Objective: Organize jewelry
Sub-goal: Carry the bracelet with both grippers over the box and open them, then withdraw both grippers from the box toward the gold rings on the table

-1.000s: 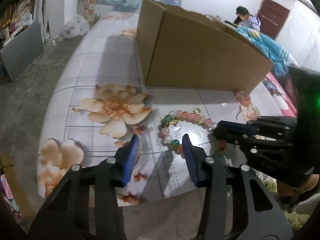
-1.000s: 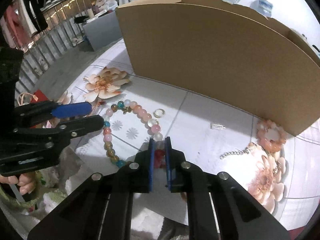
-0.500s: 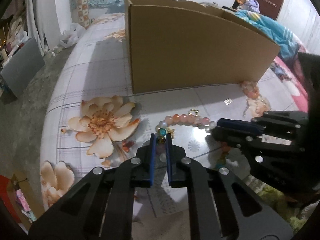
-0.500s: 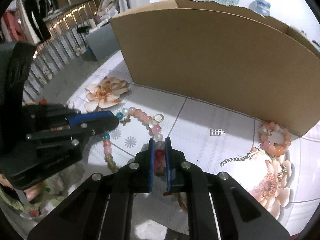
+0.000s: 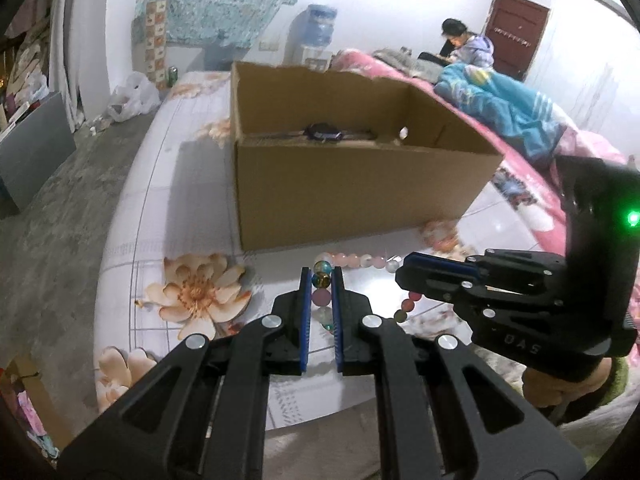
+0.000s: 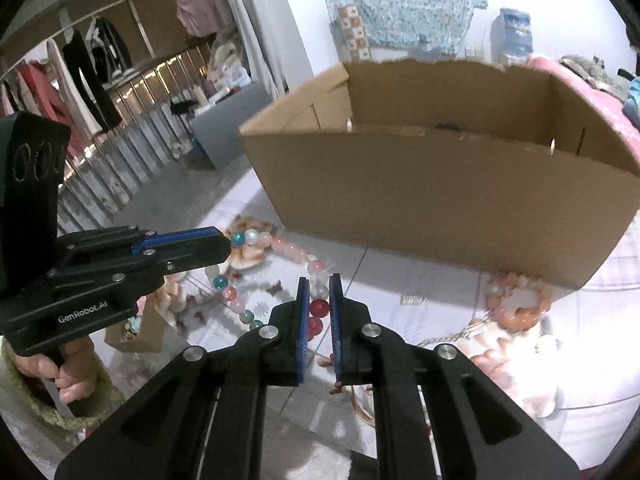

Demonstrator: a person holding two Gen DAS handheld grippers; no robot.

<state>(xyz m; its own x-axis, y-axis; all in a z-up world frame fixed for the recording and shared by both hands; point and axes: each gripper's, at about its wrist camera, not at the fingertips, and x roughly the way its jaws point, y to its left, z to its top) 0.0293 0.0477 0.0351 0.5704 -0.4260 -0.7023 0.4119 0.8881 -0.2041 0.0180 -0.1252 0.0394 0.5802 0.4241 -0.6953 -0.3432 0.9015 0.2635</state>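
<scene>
I have two hand-held grippers on one bead bracelet (image 5: pixel 352 260): my left hand-held gripper (image 5: pixel 321 280) and my right hand-held gripper (image 6: pixel 319 292) are each pinched narrow on its beads, holding it between them at 6 o'clock of the single cardboard box (image 5: pixel 356 184). A second, smaller pink bracelet (image 6: pixel 518 300) lies on the flower-print floor (image 5: pixel 192 216) at the box's 4 o'clock. One water cooler (image 5: pixel 318 32) and one brown door (image 5: pixel 516 36) stand along the far wall.

Floral tabletop (image 5: pixel 168 184): cardboard box (image 5: pixel 352 196), coral bracelet (image 6: pixel 520 300) beside.
</scene>
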